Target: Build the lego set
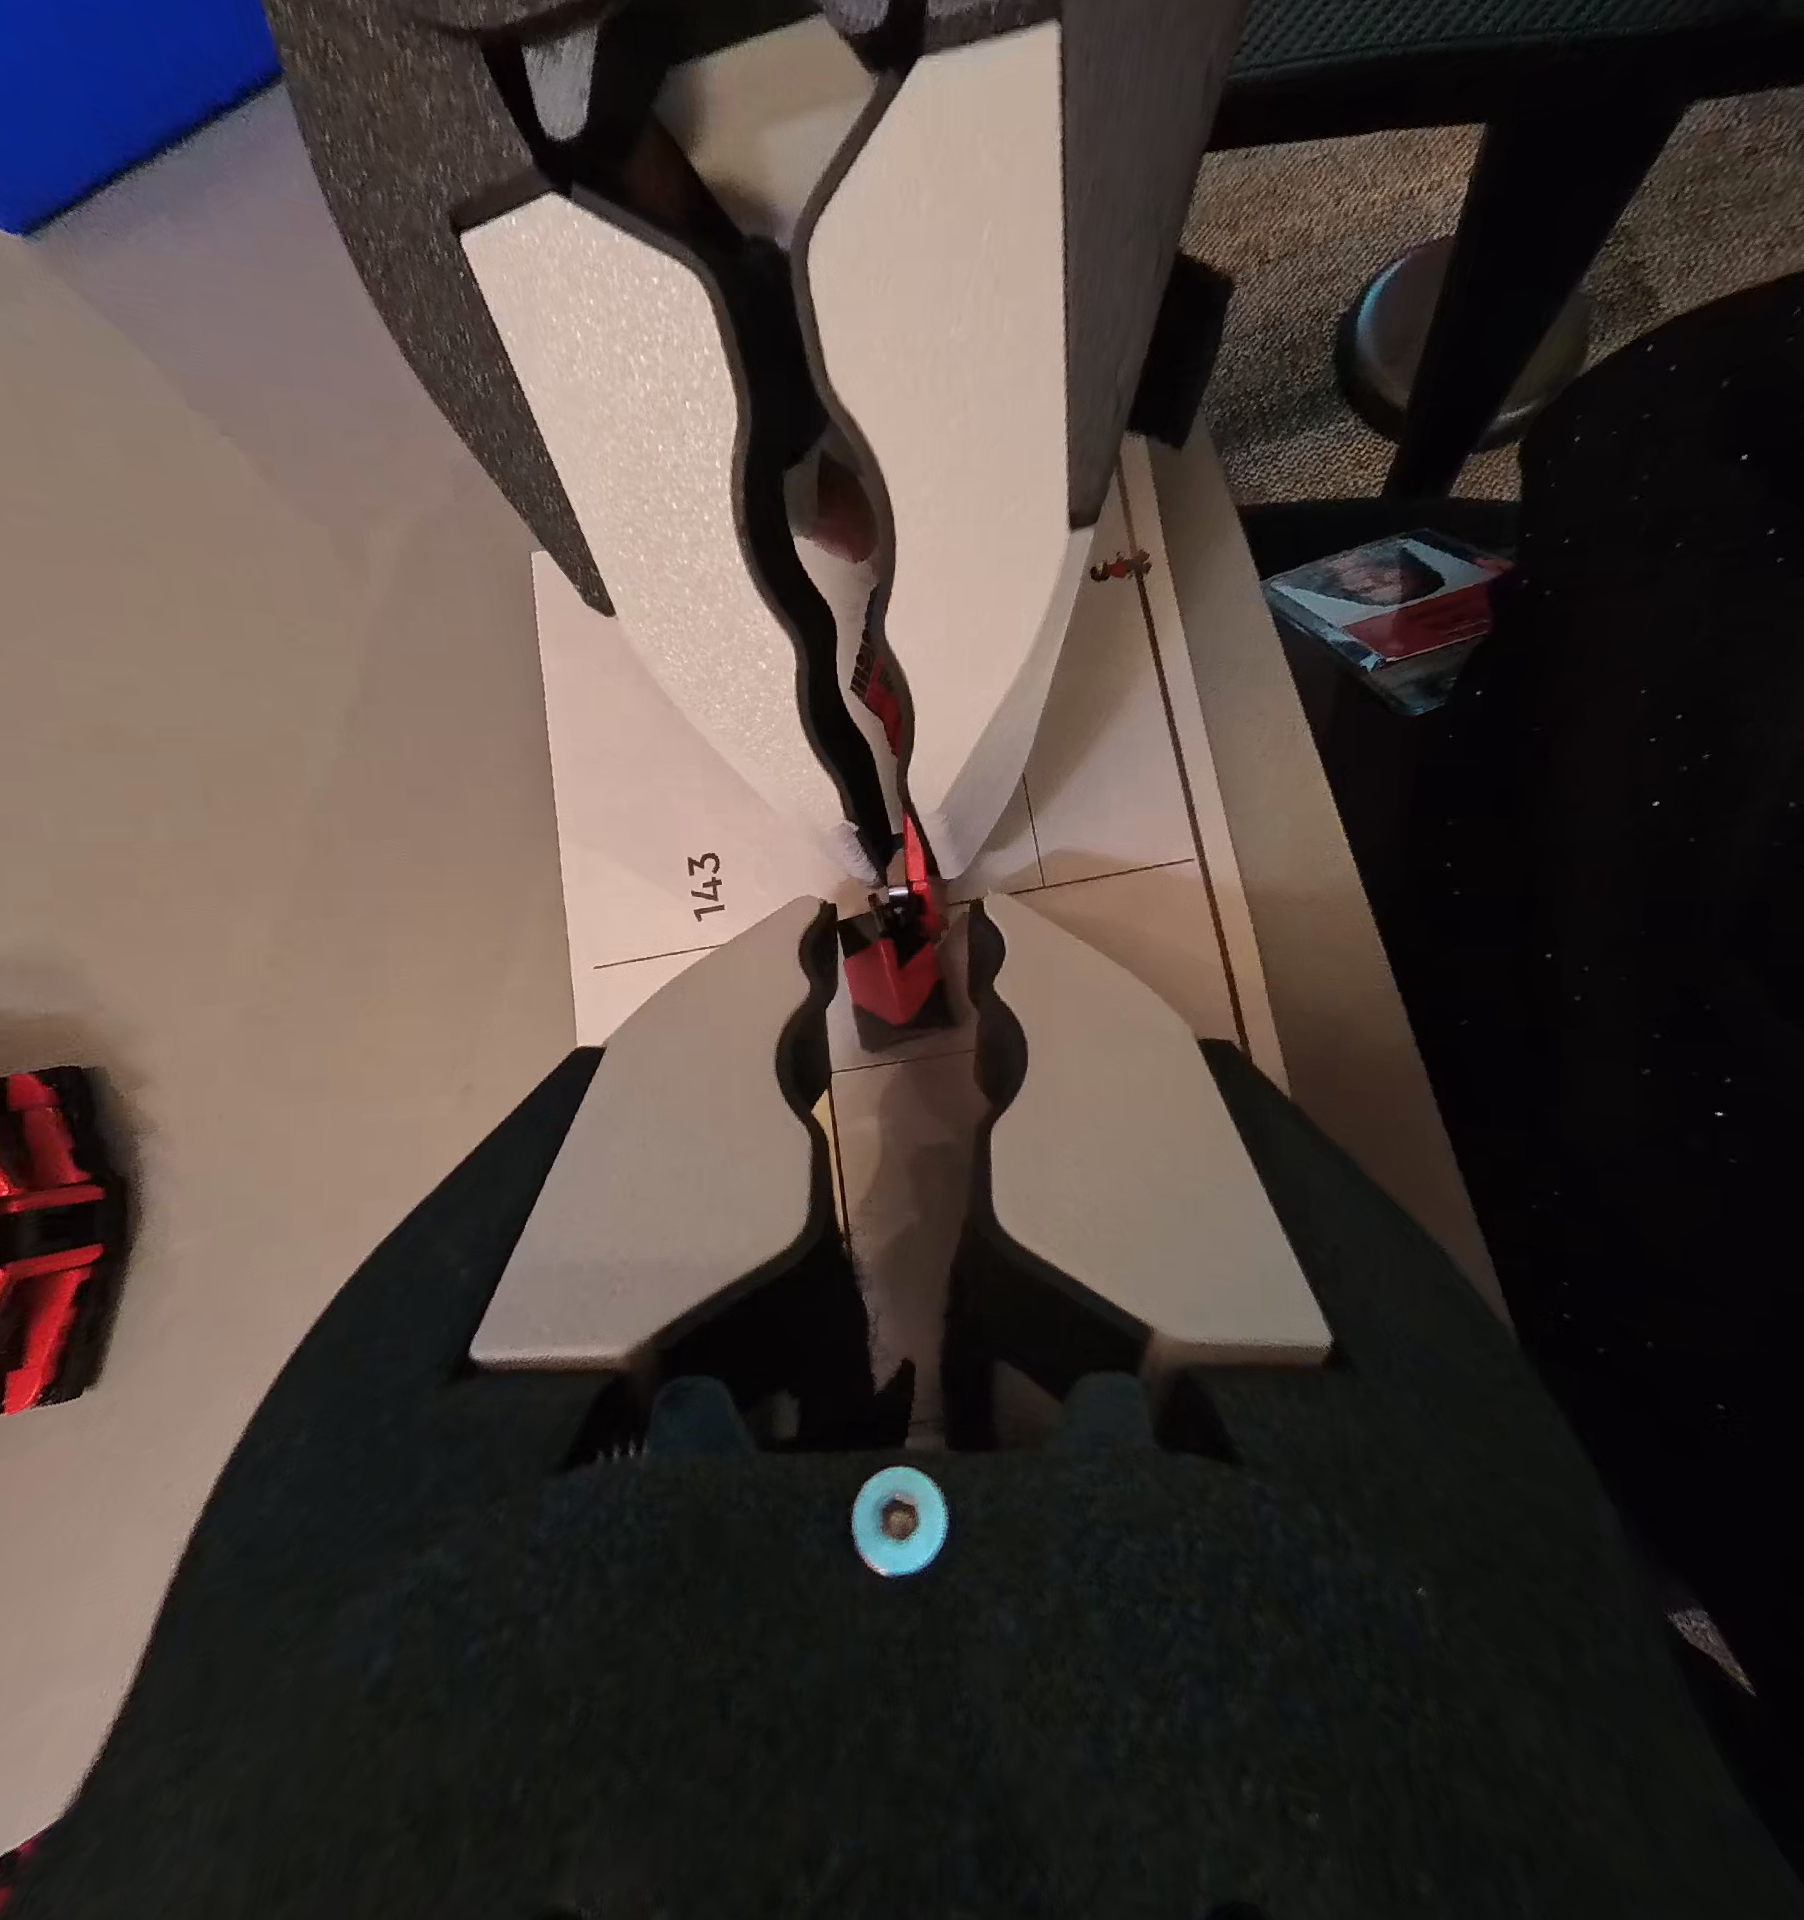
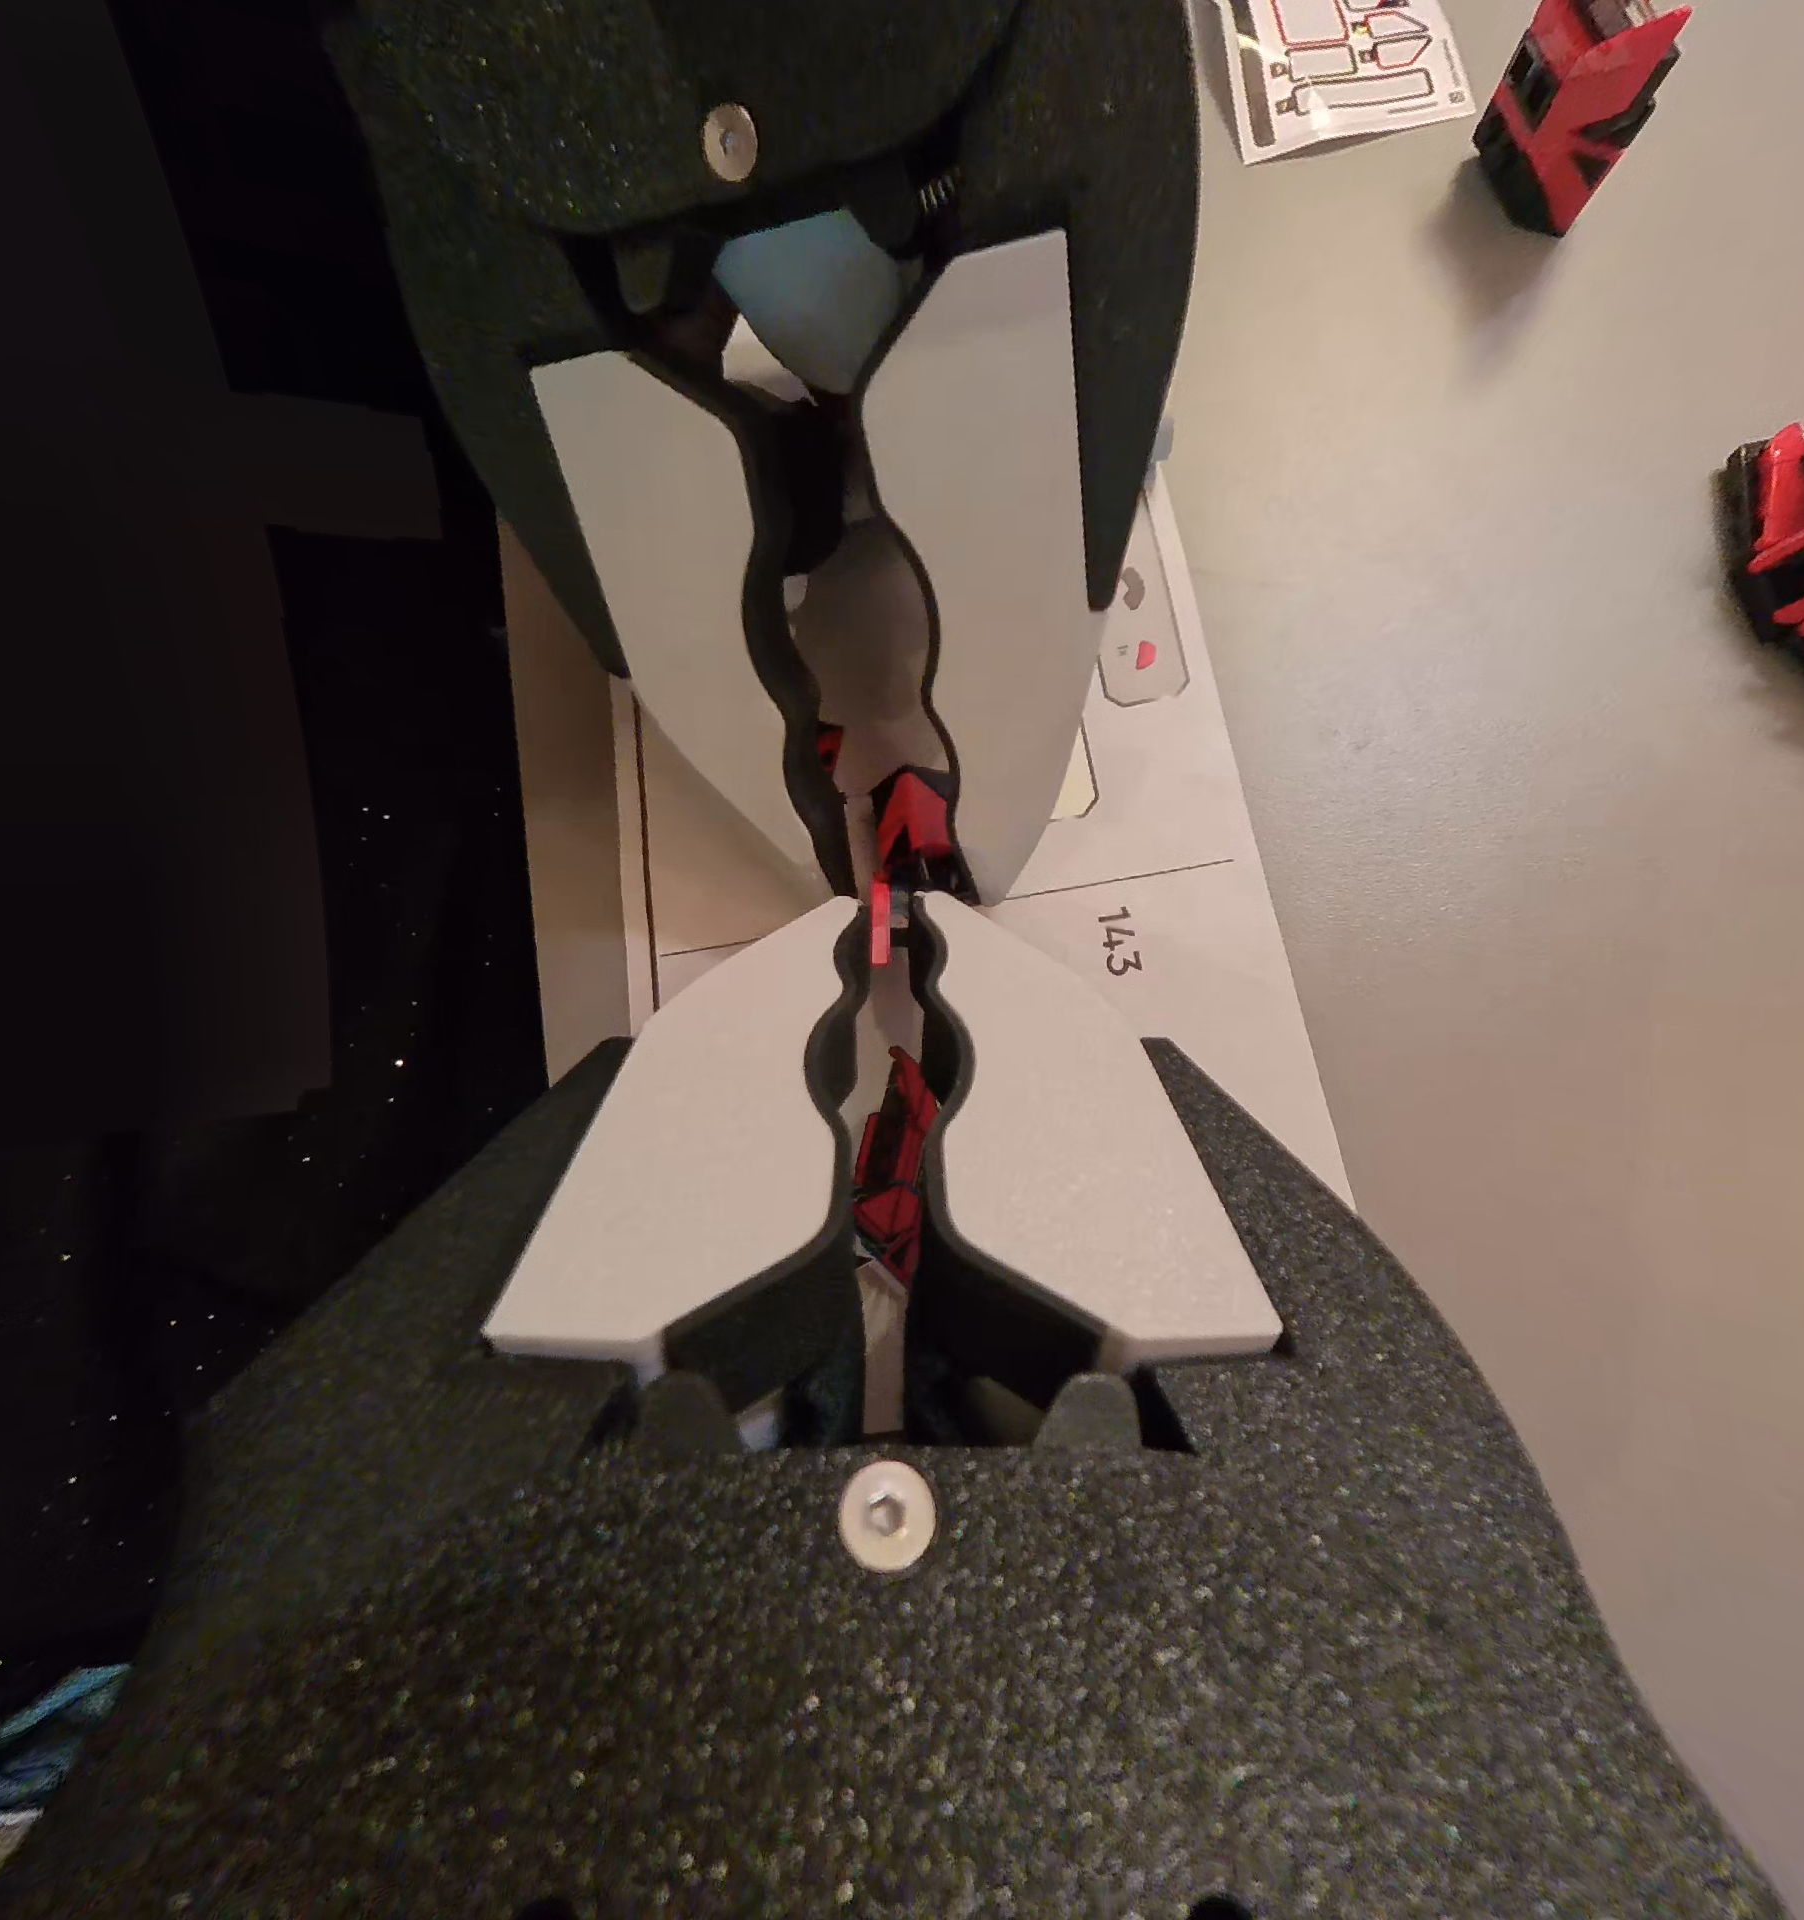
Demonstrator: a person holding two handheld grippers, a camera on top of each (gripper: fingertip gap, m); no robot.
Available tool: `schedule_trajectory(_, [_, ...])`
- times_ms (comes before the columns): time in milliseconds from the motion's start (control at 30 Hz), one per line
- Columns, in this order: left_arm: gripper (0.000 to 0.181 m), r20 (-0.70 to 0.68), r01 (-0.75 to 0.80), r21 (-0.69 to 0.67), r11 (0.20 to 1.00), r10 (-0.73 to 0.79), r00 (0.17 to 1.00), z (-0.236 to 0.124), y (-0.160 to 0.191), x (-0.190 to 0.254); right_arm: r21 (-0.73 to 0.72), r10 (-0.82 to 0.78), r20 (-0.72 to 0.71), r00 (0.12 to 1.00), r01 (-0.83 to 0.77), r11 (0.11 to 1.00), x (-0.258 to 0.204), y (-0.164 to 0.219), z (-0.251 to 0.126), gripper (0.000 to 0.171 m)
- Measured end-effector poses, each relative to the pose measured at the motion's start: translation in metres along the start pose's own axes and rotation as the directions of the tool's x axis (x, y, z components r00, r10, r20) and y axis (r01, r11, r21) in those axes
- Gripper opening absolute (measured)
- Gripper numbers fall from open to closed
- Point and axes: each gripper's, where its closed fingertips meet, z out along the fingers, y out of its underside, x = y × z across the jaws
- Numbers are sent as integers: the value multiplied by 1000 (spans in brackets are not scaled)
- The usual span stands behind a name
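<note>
Meeting tip to tip above an open booklet (image 1: 649,790), the two tools face each other over the near edge of the pale surface (image 1: 254,644). The left hand-held gripper (image 1: 893,971) is narrowed onto a small red and black piece (image 1: 893,987), which sits between its tips and points toward the opposite tool. The right hand-held gripper (image 2: 890,935) is nearly closed and pinches a thin red part (image 2: 880,935) at its very tips. This part touches or almost touches the piece in the left tool; whether the two are joined cannot be told.

In the left wrist view a red car (image 1: 15,1247) rests on the surface well to the left, and a blue box (image 1: 77,94) stands at the far left corner. A chair base (image 1: 1469,332) stands on the carpet (image 1: 1293,312) beyond the edge.

In the right wrist view a sheet (image 2: 1334,73) with drawn outlines lies at the far side, a red and black block (image 2: 1573,114) stands just beside it, and the car shows at the right edge.
</note>
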Motion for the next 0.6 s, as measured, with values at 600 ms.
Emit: schedule_trajectory(600, [32,-17,-2,62,998,3,1000,-5,3,4,-4,22,-68,997,-22,1000,2,-3,6,7])
